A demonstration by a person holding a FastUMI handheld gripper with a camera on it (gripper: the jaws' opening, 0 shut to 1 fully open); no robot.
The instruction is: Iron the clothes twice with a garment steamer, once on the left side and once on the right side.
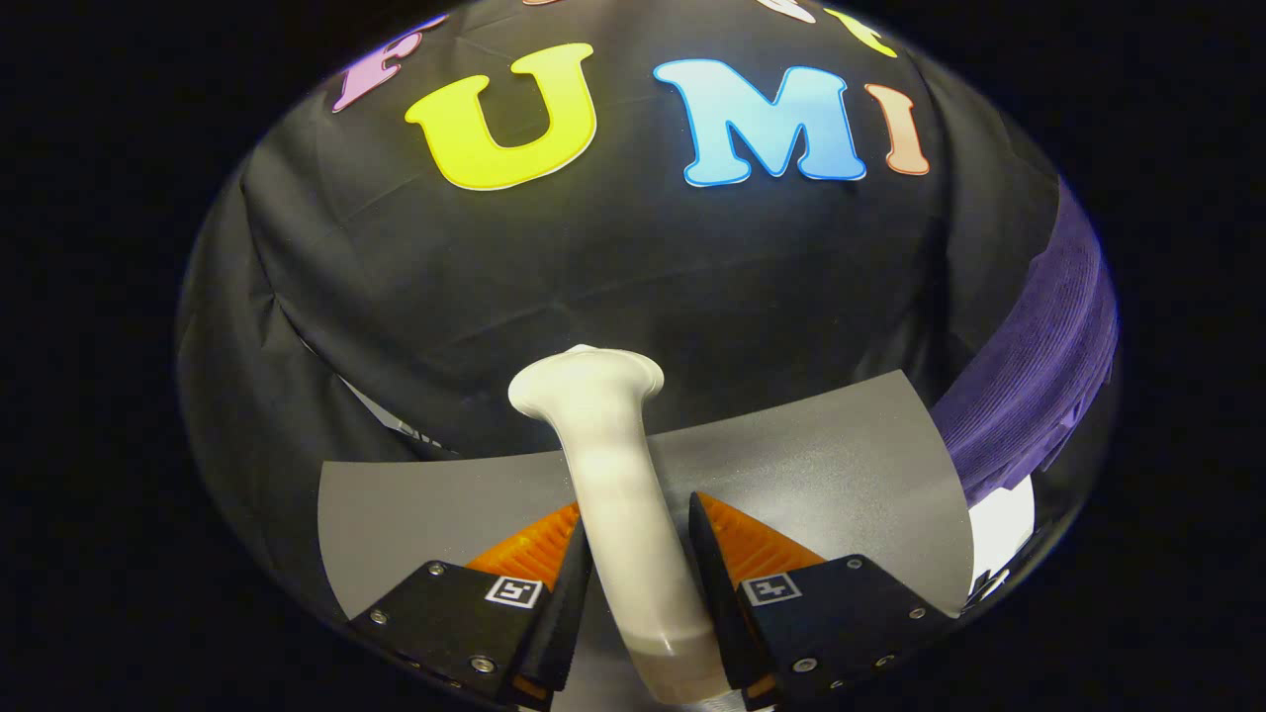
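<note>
Two fingers pinched on steamer, garment off to the right.
Claw [640,578] closed on the steamer [618,494] handle, long axis running forward between the fingers, head pointing ahead over the grey desk [821,465]. Purple garment [1039,376] hung well right of the head, beyond the desk edge; likely swing right next.

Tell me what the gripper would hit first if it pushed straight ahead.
The gripper, shut on the white steamer, points across the gray mat toward the black cloth wall. The steamer's head would probably reach that wall first; the depth is unclear.
</note>
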